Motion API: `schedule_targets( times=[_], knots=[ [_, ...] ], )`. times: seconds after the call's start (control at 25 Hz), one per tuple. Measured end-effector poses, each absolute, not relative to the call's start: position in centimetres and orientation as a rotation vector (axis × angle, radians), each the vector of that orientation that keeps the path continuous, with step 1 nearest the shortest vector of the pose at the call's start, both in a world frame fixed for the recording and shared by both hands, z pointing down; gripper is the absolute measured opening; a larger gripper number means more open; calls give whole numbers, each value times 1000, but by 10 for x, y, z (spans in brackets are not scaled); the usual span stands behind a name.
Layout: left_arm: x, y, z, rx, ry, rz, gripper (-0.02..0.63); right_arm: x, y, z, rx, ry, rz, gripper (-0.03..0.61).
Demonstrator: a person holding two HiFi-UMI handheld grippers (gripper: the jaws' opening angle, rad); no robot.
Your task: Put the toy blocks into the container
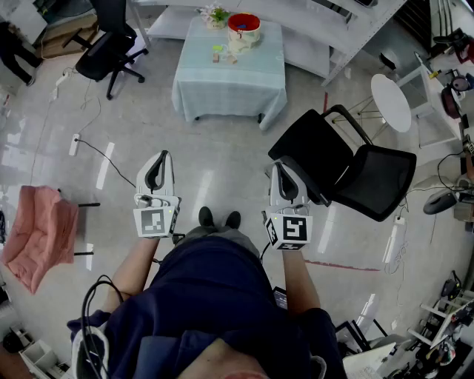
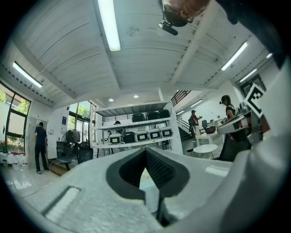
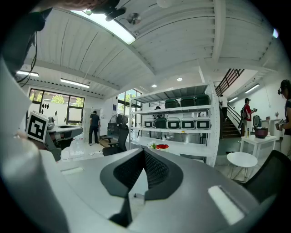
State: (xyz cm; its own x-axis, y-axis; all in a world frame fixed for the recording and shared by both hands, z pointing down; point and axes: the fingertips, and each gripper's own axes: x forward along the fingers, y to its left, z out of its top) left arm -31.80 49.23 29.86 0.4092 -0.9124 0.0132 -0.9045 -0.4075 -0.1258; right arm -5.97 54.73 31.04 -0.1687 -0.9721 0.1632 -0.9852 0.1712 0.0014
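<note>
Seen from the head, the left gripper (image 1: 163, 155) and the right gripper (image 1: 275, 167) are held out side by side over the floor (image 1: 215, 148), well short of the table (image 1: 237, 81). The left gripper's own view shows its jaws together at the tips with nothing between them; the right gripper view shows the same, pads meeting on nothing.

Only the head view gives the layout: a pink cloth (image 1: 33, 237) at the far left; a black office chair (image 1: 104, 52) at the upper left; the cloth-covered table ahead in the middle; a black folding chair (image 1: 370, 178) just right of the right gripper; a round white table (image 1: 390, 102) beyond it. The red container (image 1: 244, 26) stands near the table's far edge; the toy blocks (image 1: 222, 53) lie loose on the cloth just in front of it, too small to count; what looks like a small plant (image 1: 216, 15) stands beside the container.

The gripper views add what the head misses: white shelving (image 3: 175, 123) with dark cases behind the table; a strip light (image 2: 109, 25) on the ribbed ceiling; a person (image 2: 41, 145) by the windows; a staircase (image 3: 226, 127) at the right.

The floor is pale and glossy.
</note>
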Motion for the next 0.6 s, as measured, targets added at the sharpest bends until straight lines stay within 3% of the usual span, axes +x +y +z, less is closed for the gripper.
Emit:
schedule_targets(
  times=[0.6],
  knots=[
    [-310, 499, 304, -2588, 1597, -117, 5, -55, 543, 316, 1923, -2274, 147, -5]
  ],
)
